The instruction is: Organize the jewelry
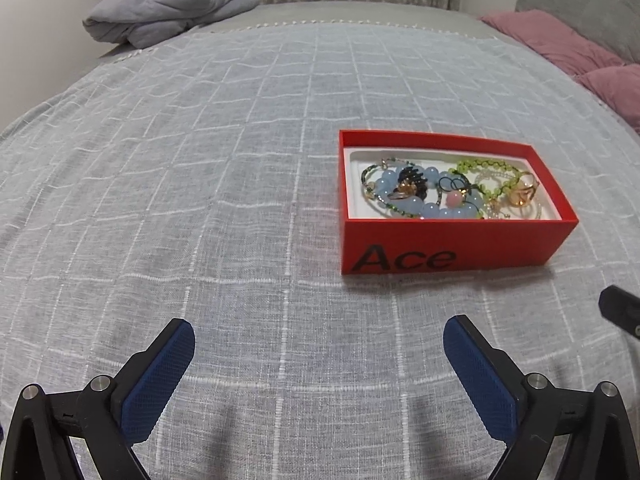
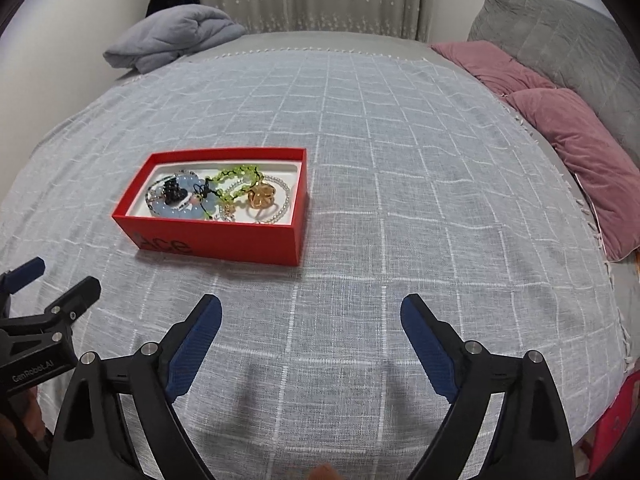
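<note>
Left wrist surface: grey checked bedspread (image 1: 200, 200).
Box: red jewelry box (image 1: 452, 248), right of centre, holding beaded bracelets (image 1: 440, 212).
Left gripper (image 1: 319, 340): bottom, jaws wide, empty.
Right wrist box: red jewelry box (image 2: 224, 236), left of centre.
Right gripper (image 2: 311, 316): bottom, wide, empty.

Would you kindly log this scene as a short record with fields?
surface: bed with checked grey cover
container: red box, lid off, marked "Ace"
contents: blue bead bracelet, green bead string, gold ring, black clip, all inside the box
left claw: open, empty, short of the box
right claw: open, empty
background: folded grey blanket, pink pillows
</note>
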`<state>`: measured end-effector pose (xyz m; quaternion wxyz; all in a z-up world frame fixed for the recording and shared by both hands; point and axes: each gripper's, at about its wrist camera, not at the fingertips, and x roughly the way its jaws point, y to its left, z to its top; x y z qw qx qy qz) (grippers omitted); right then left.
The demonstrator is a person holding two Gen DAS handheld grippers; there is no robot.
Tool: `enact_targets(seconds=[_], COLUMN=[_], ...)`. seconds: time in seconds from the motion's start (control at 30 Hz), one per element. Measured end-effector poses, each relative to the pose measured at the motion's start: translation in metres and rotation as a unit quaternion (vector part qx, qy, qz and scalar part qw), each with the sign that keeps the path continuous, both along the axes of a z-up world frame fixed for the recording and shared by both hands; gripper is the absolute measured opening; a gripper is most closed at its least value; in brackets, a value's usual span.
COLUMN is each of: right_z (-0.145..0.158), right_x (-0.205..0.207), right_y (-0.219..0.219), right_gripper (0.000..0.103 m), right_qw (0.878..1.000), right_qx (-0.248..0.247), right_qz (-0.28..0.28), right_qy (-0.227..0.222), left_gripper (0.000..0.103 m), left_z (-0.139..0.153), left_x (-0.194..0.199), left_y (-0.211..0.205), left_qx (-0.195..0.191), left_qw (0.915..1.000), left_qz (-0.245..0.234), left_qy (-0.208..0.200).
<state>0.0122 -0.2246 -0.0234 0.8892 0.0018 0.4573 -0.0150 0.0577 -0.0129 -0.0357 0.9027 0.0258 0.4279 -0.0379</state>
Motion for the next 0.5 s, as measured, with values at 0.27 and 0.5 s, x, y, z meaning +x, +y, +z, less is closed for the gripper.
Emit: enact_targets(seconds=[0.27,0.5], right_z=[-0.0066,-0.0101], right_x=[0.0011,0.0028], right_y=[0.0057,0.0084], right_gripper=[0.093,0.093], right_qw=[1.000,1.000], right_qx=[-0.004,-0.004], right_qz=[0.008,0.010], right_qy=[0.012,0.019], left_gripper=[0.102,0.102], left_z=[-0.0001,0.0008], left_x=[-0.0022,-0.0019], left_y=[-0.0038,-0.0032], left_qx=[0.006,0.007], left_qw=[1.0000,0.9999], left_qz=[-0.008,-0.010], left_qy=[-0.001,-0.002])
